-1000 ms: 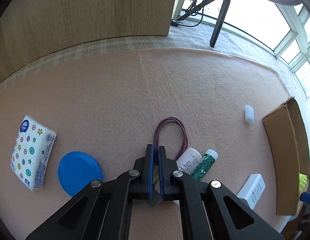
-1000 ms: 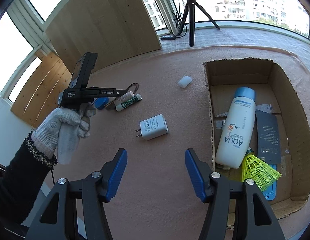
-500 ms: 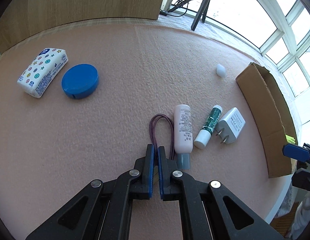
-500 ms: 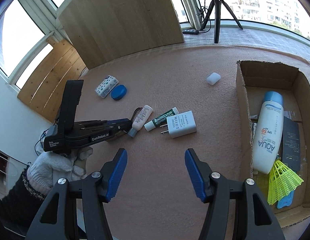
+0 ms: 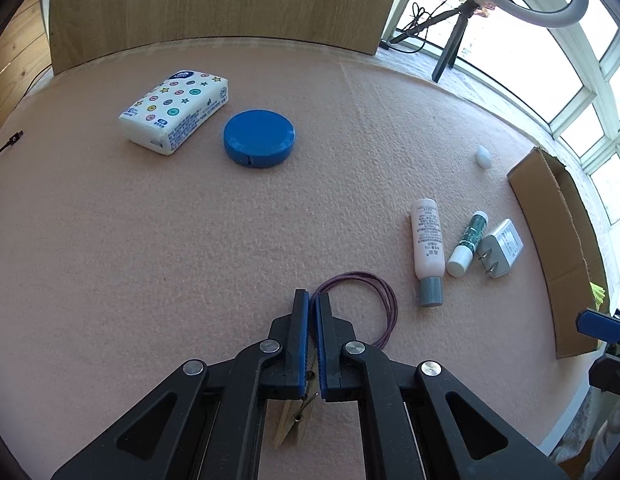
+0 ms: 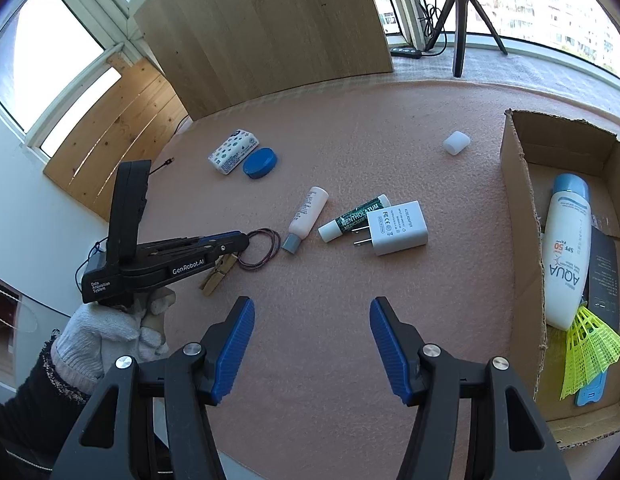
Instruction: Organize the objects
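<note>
Two grippers are over the pink table (image 5: 149, 260), and both have shifted since a second ago. The left gripper (image 5: 313, 305) has slid sideways a good way. Before, it was right above the small pink bottle (image 5: 426, 240) and the green lip balm (image 5: 468, 244). Now those two lie off to its right, next to the white charger (image 5: 504, 246). Its blue fingers are pressed together with nothing between the tips. The tips now sit at the edge of the purple hair band (image 5: 366, 292). Whether they touch it is hard to tell. A wooden clothespin (image 5: 295, 416) shows under the gripper, and it looks like it is just lying on the table.

The right gripper (image 6: 312, 344) has pulled back a little, so more of the table shows. Its jaws are spread apart and hold nothing, same as before.

The cardboard box (image 6: 518, 208) is on the right. A big sunscreen bottle (image 6: 566, 248) and a yellow shuttlecock (image 6: 590, 344) are already inside it. The tissue pack (image 5: 175, 114), the blue round tin (image 5: 259, 138) and a small white thing (image 5: 484, 157) are out on the table.

So no thing has gone into the box in this second. The hands have only changed places. It looks like the left one is picking what to grab next, maybe the hair band or the clothespin. It must open first.
</note>
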Motion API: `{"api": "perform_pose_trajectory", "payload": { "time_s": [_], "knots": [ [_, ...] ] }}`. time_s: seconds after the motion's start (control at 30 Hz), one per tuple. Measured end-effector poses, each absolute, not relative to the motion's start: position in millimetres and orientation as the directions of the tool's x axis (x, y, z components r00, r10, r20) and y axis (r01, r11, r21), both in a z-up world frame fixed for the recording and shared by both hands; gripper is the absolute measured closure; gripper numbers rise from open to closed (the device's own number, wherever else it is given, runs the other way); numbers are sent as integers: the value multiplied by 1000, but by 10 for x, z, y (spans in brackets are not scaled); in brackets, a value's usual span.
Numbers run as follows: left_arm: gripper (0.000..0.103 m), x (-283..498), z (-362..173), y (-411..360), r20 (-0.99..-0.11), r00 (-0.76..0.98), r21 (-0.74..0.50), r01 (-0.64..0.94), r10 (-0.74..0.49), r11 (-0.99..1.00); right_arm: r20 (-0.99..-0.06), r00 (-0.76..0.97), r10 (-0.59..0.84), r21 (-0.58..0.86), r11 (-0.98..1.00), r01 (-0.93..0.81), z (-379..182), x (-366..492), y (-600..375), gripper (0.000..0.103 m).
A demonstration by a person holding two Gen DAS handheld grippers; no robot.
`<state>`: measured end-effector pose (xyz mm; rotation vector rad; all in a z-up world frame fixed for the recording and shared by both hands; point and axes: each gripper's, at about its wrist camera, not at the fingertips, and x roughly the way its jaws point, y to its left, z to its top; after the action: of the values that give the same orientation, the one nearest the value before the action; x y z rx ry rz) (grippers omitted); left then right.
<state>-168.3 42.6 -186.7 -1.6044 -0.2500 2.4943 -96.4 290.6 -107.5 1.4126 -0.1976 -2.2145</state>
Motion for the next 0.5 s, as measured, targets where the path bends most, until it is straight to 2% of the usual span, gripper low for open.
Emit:
{"api": "perform_pose_trajectory", "payload": {
  "time_s": [0.23, 0.27, 0.37, 0.5],
  "knots": [
    [99, -1745, -1823, 108, -883, -428, -234, 45, 193, -971, -812, -329, -482, 375, -863, 338, -1088, -888, 2858, 47],
    [95, -1733, -1807, 58, -883, -427, -241, 55, 195, -969, -813, -329, -481, 374, -864, 339, -1090, -886, 2860, 47],
    [72, -1679, -1741, -37, -876, -438, -255, 65, 202, -965, -814, -326, -481, 376, -863, 336, -1097, -904, 2851, 47],
    [67, -1500, -1642, -119, -867, -442, -283, 62, 228, -957, -814, -320, -485, 380, -861, 337, -1112, -992, 2810, 47]
  ]
}}
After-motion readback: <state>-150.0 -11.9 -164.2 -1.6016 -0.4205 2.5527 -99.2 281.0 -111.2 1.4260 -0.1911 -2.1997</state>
